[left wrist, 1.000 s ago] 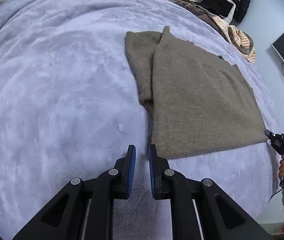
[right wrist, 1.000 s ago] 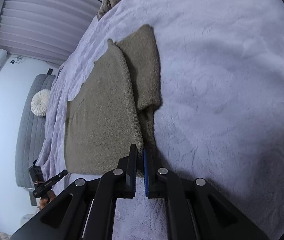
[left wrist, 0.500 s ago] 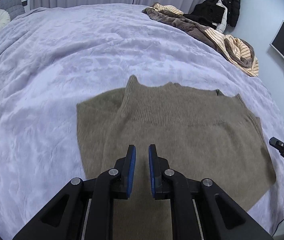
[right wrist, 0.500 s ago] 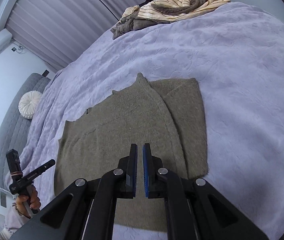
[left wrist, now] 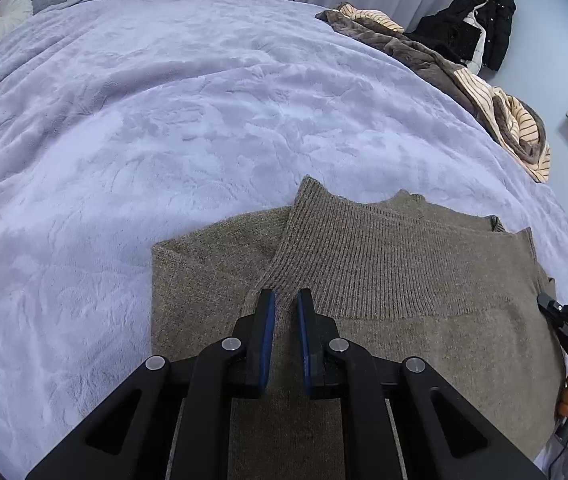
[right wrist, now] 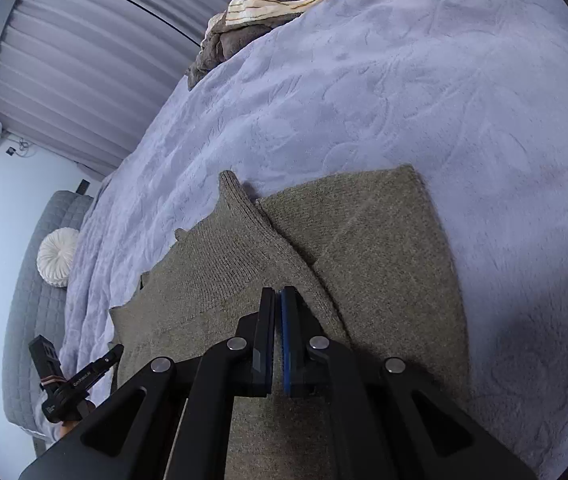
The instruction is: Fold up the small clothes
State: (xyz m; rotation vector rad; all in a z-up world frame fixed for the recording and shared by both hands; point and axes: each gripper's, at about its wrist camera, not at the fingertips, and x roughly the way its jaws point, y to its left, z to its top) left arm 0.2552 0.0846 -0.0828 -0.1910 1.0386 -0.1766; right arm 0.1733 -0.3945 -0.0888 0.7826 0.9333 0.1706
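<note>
Step in hand: both grippers hung over the folded sweater with nothing held; to my eye the next fold was being lined up, not yet begun
Left gripper (left wrist: 283, 294): jaws nearly shut, a narrow slit between the blue pads and only knit showing through it; it gripped nothing; it sat above the diagonal edge where the ribbed flap crossed the plainer layer
Right gripper (right wrist: 278, 292): jaws fully shut, pads together, empty; it pointed at the same diagonal edge from the other side
How to do it well: I judged the jaws needed opening before any pinch; each gripper should take both layers at a near corner, one left and one right; lifting them together and level would keep the earlier fold from sliding apart; the knit looked thick and soft, so a shallow bite might slip off
Sweater (left wrist: 384, 280): olive-brown knit, lying flat on the near part of the bed; already folded in from the left, a ribbed panel lying over a smoother strip; its far edge rose to a small peak; the right edge looked slightly ragged
Bed (left wrist: 164, 120): covered in a pale lilac plush blanket, lightly rumpled
Other clothes (left wrist: 496, 116): a striped and brown heap at the far right edge, well apart from the sweater
</note>
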